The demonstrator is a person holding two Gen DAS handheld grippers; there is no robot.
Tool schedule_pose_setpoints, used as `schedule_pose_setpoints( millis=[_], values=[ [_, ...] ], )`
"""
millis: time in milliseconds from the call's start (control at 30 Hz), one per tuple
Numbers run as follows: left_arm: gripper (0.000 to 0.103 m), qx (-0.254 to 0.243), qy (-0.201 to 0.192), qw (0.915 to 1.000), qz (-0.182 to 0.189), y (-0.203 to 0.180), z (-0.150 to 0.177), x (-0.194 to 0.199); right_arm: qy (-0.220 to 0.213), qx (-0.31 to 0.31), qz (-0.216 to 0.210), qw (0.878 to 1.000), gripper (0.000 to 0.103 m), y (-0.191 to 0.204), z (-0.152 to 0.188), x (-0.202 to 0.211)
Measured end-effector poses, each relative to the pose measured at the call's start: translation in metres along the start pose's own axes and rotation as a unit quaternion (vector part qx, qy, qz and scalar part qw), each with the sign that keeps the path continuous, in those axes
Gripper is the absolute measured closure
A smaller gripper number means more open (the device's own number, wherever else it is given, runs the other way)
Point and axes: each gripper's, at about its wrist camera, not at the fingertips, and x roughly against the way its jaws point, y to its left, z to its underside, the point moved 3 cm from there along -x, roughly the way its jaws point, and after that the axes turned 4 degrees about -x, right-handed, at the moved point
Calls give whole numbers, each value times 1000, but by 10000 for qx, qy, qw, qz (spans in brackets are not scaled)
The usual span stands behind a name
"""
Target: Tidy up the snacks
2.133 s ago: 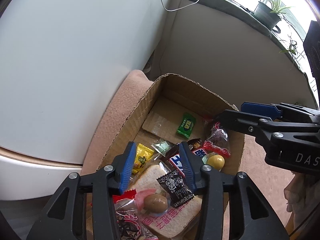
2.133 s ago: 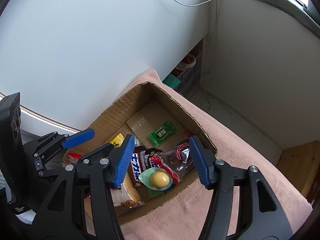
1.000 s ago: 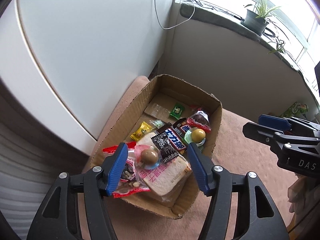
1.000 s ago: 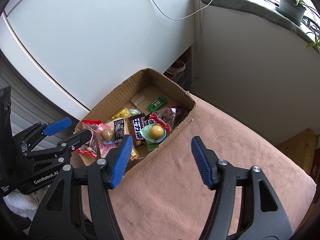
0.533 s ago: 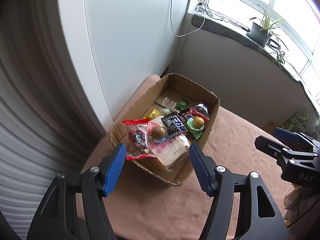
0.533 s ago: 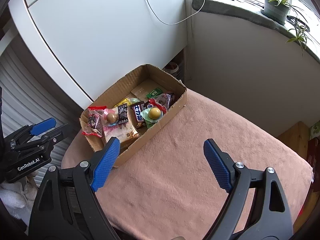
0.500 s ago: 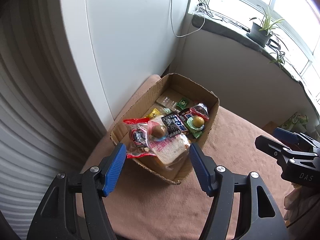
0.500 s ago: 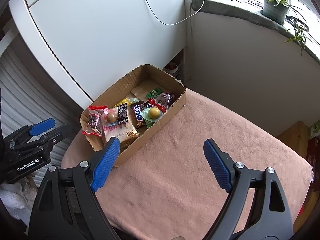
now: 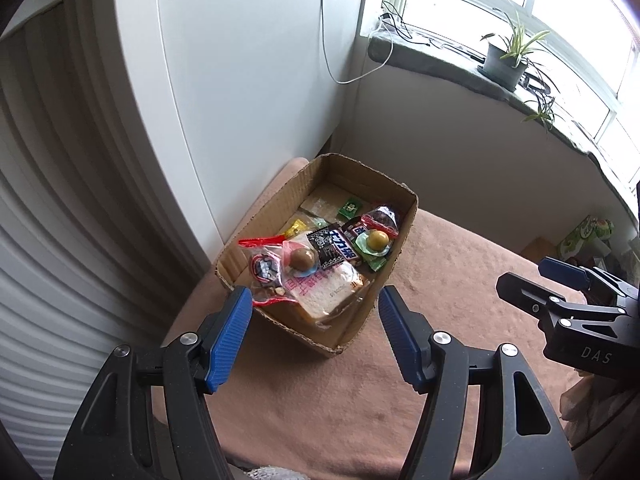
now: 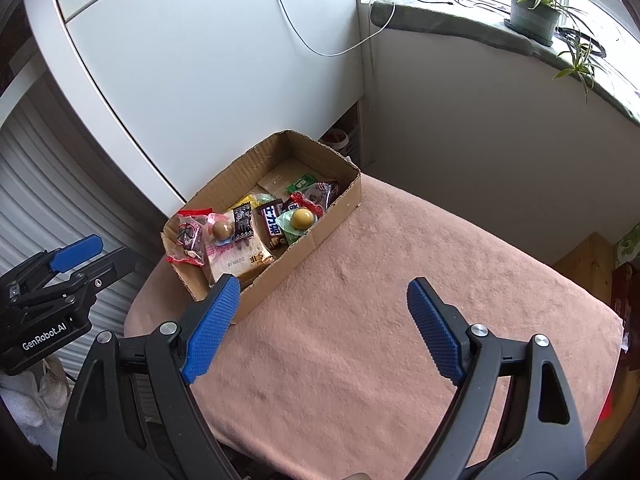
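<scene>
Pink towelling covered the table (image 10: 400, 320) in front of me, with a white cabinet (image 10: 208, 60) behind it and a grey window sill (image 10: 460, 28) carrying a potted plant (image 10: 534, 14) to the right. A white cable (image 10: 316, 46) hung down across the cabinet face.

On the far left part of the table sat the cardboard box (image 10: 316, 236), open at the top, and all the snacks I could see lay inside it. Nearest me in the box was a wrapped slice of bread (image 10: 236, 258) with pink print. A clear bag with red edges (image 10: 186, 236) lay to its left, against the box's near-left corner. On the bread rested a brown ball in a pink wrapper (image 10: 221, 230), and further along a yellow ball in a green wrapper (image 10: 301, 218). Between them lay dark chocolate bars (image 10: 270, 220). A small green packet (image 10: 302, 182) lay alone on the box floor toward the far end.

My left gripper (image 9: 316, 312) hung just short of the box's near end, its blue pads (image 9: 230, 338) spread wide with nothing between them. My right gripper (image 10: 320, 324) hung over bare towelling beside the box, its jaws having just been opening, and it too held nothing. Neither touched the box. From each camera I could see the other gripper off to the side, apart from the box.
</scene>
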Motion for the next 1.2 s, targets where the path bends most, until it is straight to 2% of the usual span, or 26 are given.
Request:
schedule_pose_setpoints(
  millis=[900, 1200],
  values=[
    [37, 40, -7, 10000, -34, 6, 5, 10, -38, -45, 47, 10000, 15, 3, 10, 8],
    [37, 62, 104, 9999, -61, 6, 5, 7, -27, -60, 85, 9999, 15, 2, 12, 9]
  ],
)
